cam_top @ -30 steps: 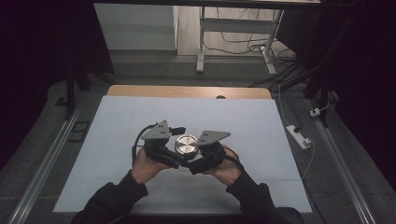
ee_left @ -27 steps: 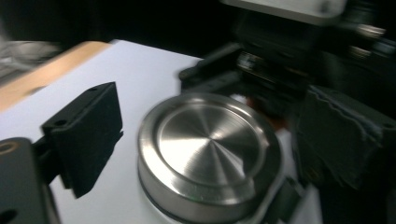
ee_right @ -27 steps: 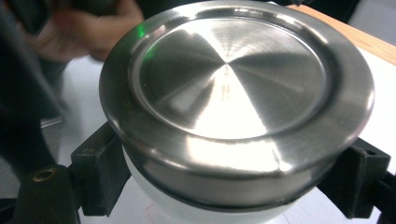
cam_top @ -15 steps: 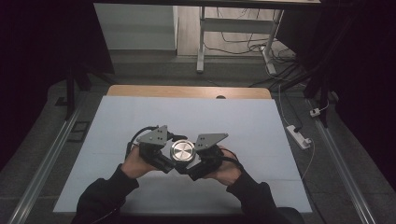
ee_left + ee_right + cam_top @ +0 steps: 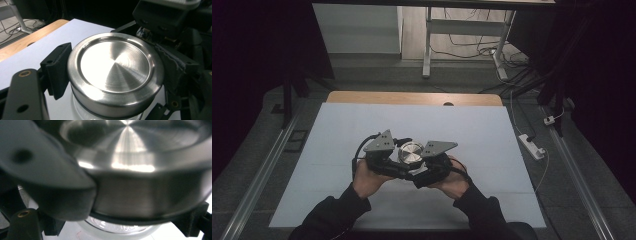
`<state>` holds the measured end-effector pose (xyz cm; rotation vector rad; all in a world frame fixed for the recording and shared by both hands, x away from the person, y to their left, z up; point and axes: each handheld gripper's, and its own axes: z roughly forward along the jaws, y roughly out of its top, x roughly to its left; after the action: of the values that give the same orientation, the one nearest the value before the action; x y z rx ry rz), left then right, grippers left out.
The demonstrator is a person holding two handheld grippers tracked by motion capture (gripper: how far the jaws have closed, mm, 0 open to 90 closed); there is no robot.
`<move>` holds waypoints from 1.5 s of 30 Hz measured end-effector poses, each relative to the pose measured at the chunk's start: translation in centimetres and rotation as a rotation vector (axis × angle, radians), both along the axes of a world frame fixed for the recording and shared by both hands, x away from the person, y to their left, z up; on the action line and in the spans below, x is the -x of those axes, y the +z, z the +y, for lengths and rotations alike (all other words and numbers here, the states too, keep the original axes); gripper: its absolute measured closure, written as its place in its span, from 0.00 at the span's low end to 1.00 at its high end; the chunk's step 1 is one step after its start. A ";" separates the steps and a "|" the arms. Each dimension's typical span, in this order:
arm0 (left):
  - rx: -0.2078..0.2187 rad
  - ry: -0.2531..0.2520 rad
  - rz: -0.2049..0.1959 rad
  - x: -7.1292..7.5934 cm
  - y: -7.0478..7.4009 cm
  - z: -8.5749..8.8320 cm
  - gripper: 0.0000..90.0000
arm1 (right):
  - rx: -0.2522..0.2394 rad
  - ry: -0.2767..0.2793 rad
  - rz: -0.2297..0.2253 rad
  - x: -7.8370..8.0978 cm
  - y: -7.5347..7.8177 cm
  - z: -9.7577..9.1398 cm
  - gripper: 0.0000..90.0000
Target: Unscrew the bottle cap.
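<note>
Steel lid [image 5: 115, 72] | both tongs clamped | white table [image 5: 337, 130] | power strip [image 5: 532, 145] aside

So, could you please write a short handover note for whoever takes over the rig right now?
Left gripper: its jaws have just been closing and now clamp the metal lid by its rim.
Right gripper: shut on the glass jar just under the lid.
Jar is near the middle of the white table, lid on it.
Done: both grips set.
Left: probably taking the lid off; it looks seated for now.
</note>
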<state>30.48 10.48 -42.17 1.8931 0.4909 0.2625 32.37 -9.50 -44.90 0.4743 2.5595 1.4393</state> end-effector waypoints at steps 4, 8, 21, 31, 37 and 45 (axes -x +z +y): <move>0.004 -0.001 -0.006 0.1 0.3 0.2 0.22 | 0.000 0.000 0.001 0.0 -0.1 0.1 0.16; 0.000 -0.005 -0.012 0.2 0.7 0.6 0.22 | 0.001 -0.002 0.001 -0.2 -0.1 -0.1 0.16; -0.019 -0.024 -0.006 0.5 0.8 1.5 0.23 | 0.003 -0.033 0.004 -1.1 -0.2 -0.9 0.16; -0.012 -0.042 -0.004 1.3 0.7 1.8 0.22 | 0.010 -0.048 0.001 -1.8 -0.4 -1.3 0.16; -0.008 -0.051 -0.001 1.8 0.5 1.9 0.23 | 0.012 -0.062 -0.004 -2.2 -0.4 -1.6 0.16; -0.005 -0.063 0.003 2.5 0.3 2.0 0.23 | 0.004 -0.086 -0.013 -2.8 -0.1 -2.0 0.16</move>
<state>27.97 12.47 -41.85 1.9104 0.4319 0.2194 35.15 -11.46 -45.00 0.5648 2.4989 1.4030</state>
